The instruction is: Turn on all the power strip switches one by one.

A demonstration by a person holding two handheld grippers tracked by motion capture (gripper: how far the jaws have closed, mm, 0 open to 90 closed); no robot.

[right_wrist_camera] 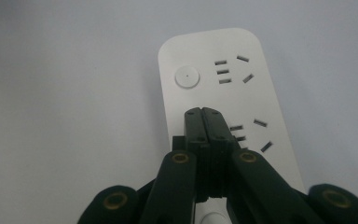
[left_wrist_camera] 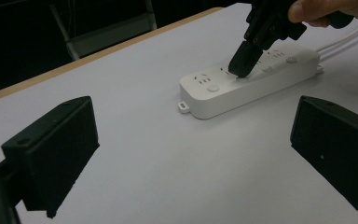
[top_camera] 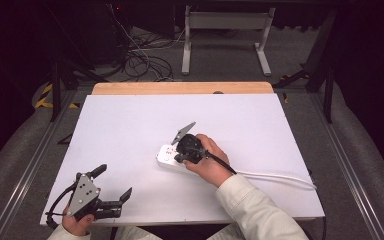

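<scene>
A white power strip lies on the white table top, a little right of centre. My right gripper is shut with nothing between its jaws, and its closed tips press down on the strip beside the second set of socket slots. A round button sits just beyond the tips. My left gripper is held open at the table's front left, apart from the strip. In the left gripper view the strip lies ahead, with the right gripper on it.
The strip's white cable runs right toward the table's edge. A wooden strip borders the far side. Beyond the table, a white frame and cables rest on the floor.
</scene>
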